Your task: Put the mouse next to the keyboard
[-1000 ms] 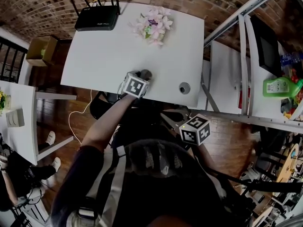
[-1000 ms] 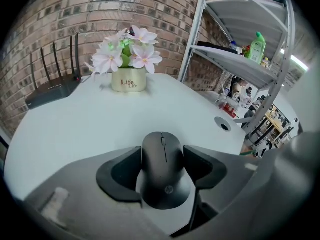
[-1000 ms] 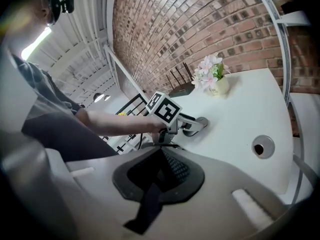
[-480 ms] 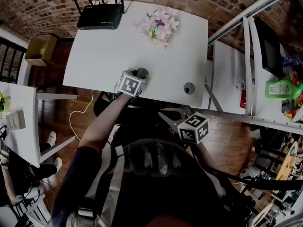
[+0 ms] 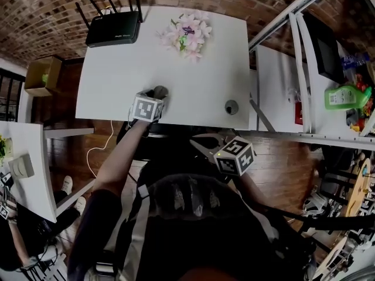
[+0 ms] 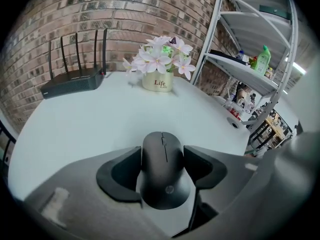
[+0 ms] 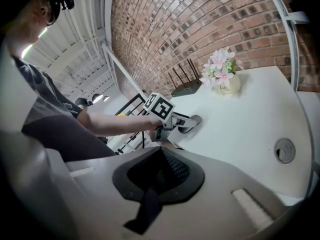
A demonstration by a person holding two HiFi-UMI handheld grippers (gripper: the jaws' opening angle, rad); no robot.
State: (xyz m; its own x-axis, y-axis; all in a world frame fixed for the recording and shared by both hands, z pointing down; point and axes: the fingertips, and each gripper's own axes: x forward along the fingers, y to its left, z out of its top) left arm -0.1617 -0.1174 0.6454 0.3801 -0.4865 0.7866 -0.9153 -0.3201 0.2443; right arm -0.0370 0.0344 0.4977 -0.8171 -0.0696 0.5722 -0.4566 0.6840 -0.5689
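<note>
A black mouse (image 6: 164,170) sits between the dark pads of my left gripper (image 6: 163,153), which is shut on its sides. In the head view the mouse (image 5: 160,91) and left gripper (image 5: 155,97) are over the white table (image 5: 193,81), near its front edge. The right gripper view shows the same mouse (image 7: 194,120) at the table's near left side. My right gripper (image 7: 160,173) is shut on nothing and sits below the front edge of the table (image 5: 199,144). No keyboard is in view.
A black router (image 5: 112,29) with antennas stands at the table's back left. A pot of pink flowers (image 5: 186,35) stands at the back centre. A round cable grommet (image 5: 231,106) is near the front right. A metal shelf rack (image 5: 304,69) stands to the right.
The head camera has swung a little. My left gripper stays shut on the mouse near the table's front edge, slightly further left. The right gripper has barely moved.
</note>
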